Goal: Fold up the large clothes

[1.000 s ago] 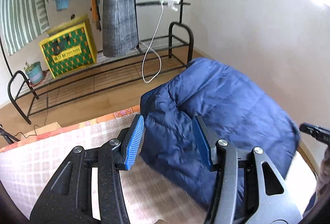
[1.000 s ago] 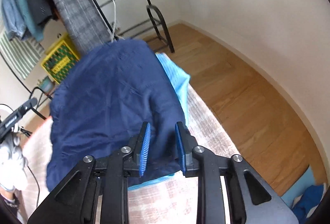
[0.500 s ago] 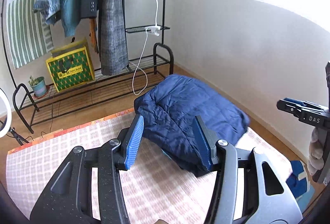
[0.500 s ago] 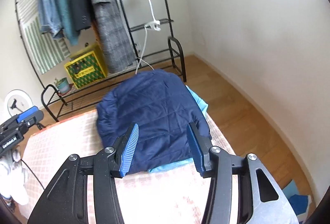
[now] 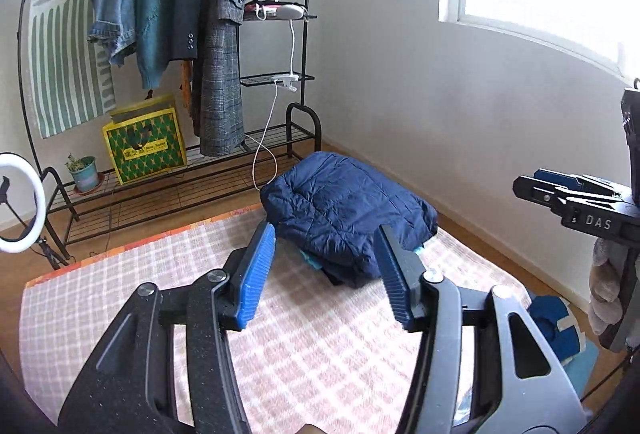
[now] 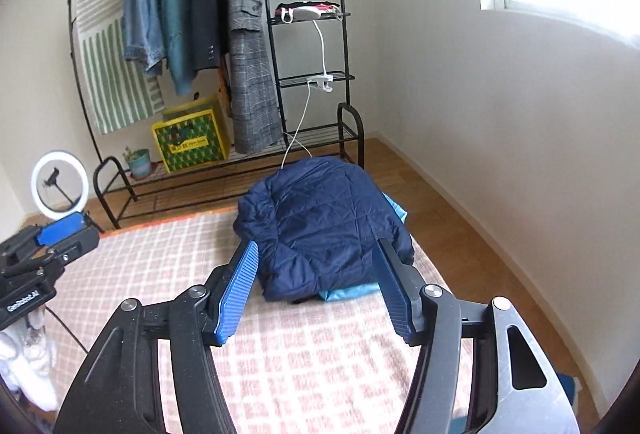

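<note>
A navy quilted jacket (image 5: 344,206) lies folded in a bundle on the far right corner of a pink checked rug (image 5: 160,298), on top of a light blue garment (image 6: 352,290). The jacket shows in the right wrist view too (image 6: 320,222). My left gripper (image 5: 326,270) is open and empty, held well above the rug, short of the jacket. My right gripper (image 6: 316,286) is open and empty, also raised and back from the jacket. The right gripper shows at the right edge of the left wrist view (image 5: 580,202); the left one shows at the left edge of the right wrist view (image 6: 44,246).
A black clothes rack (image 5: 280,82) with hanging coats, a yellow-green bag (image 5: 144,146) and a potted plant (image 5: 84,170) stands behind the rug. A ring light (image 6: 60,186) stands at left. A white wall runs along the right. Blue items (image 5: 556,326) lie on the wood floor at right.
Both grippers have pulled back and up from the jacket. The right gripper's jaws opened wide. The jacket now lies let go on the rug, farther away in both views.
</note>
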The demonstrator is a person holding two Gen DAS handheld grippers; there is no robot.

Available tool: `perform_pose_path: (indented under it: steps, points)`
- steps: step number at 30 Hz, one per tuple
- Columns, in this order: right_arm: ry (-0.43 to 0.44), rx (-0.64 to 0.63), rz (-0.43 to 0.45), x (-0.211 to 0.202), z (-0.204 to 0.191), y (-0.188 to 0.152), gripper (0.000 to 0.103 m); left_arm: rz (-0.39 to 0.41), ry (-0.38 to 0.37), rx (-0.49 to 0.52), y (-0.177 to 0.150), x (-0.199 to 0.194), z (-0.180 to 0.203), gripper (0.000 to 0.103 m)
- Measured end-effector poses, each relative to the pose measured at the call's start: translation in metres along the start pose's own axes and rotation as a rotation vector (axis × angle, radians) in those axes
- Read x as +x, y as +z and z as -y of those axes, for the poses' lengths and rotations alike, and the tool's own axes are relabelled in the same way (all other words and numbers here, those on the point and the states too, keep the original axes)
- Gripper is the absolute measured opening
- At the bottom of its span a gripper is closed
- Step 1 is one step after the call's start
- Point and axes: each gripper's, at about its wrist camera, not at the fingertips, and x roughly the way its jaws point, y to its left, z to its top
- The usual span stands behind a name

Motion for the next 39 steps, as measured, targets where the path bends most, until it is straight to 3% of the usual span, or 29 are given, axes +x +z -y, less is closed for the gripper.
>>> perform_pose_path:
  steps: [2, 4, 9, 13, 17, 26, 32, 39]
  points:
    - [-0.022, -0.016, 0.011, -0.011, -0.012, -0.006, 0.062, 0.014, 0.011, -0.006, -0.009, -0.014, -0.003, 0.069]
    - [-0.038, -0.033, 0.037, -0.023, -0.026, -0.014, 0.074, 0.023, 0.015, -0.021, -0.018, -0.026, -0.011, 0.07]
    - [-0.061, -0.04, 0.086, -0.035, -0.051, -0.027, 0.075, 0.048, 0.054, -0.043, -0.044, -0.05, -0.029, 0.085]
    - [-0.044, -0.028, 0.106, -0.033, -0.068, -0.034, 0.081, 0.051, 0.083, -0.066, -0.061, -0.057, -0.043, 0.087]
    - [-0.062, -0.022, 0.128, -0.021, -0.081, -0.041, 0.082, 0.073, 0.136, -0.04, -0.072, -0.058, -0.046, 0.092]
    - [-0.078, 0.006, 0.115, 0.009, -0.091, -0.06, 0.082, 0.054, 0.169, -0.01, -0.088, -0.045, -0.047, 0.103]
    - [-0.109, -0.018, 0.122, 0.018, -0.091, -0.07, 0.082, 0.007, 0.143, -0.06, -0.098, -0.032, -0.052, 0.103]
    - [-0.127, -0.001, 0.127, 0.021, -0.083, -0.073, 0.082, -0.015, 0.133, -0.025, -0.104, -0.023, -0.041, 0.103]
